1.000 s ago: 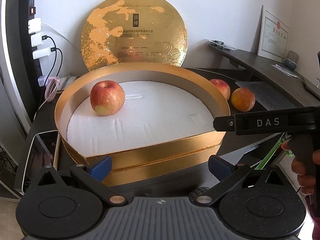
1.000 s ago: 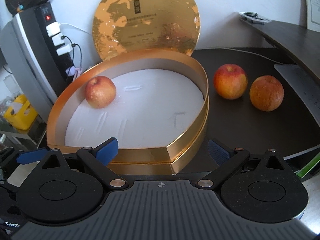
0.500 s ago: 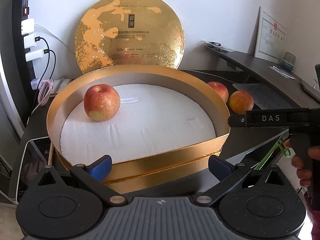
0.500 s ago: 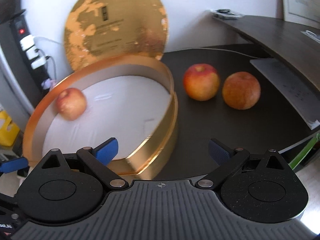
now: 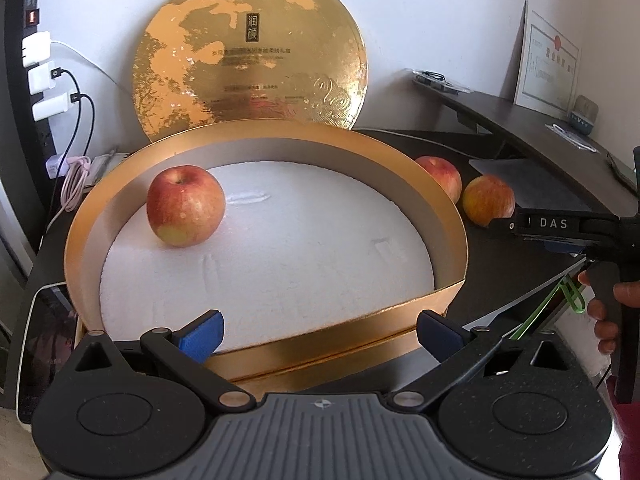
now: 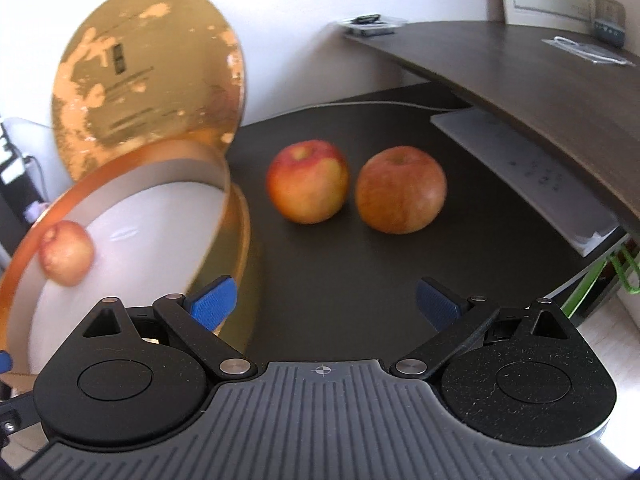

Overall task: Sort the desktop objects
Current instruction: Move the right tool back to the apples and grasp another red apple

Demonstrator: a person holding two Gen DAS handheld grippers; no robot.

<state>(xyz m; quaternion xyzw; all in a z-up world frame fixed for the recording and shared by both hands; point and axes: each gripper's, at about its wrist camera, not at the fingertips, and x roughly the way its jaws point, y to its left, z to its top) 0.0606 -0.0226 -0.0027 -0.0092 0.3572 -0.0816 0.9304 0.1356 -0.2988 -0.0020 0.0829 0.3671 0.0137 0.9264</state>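
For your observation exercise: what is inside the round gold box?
One apple rests on white foam lining the gold box. Whatever lies beneath the foam is covered.

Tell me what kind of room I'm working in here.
Probably an office or home desk corner. A dark desk with a raised shelf, a framed certificate leaning on the wall, and a power strip with chargers plugged in all suggest it.
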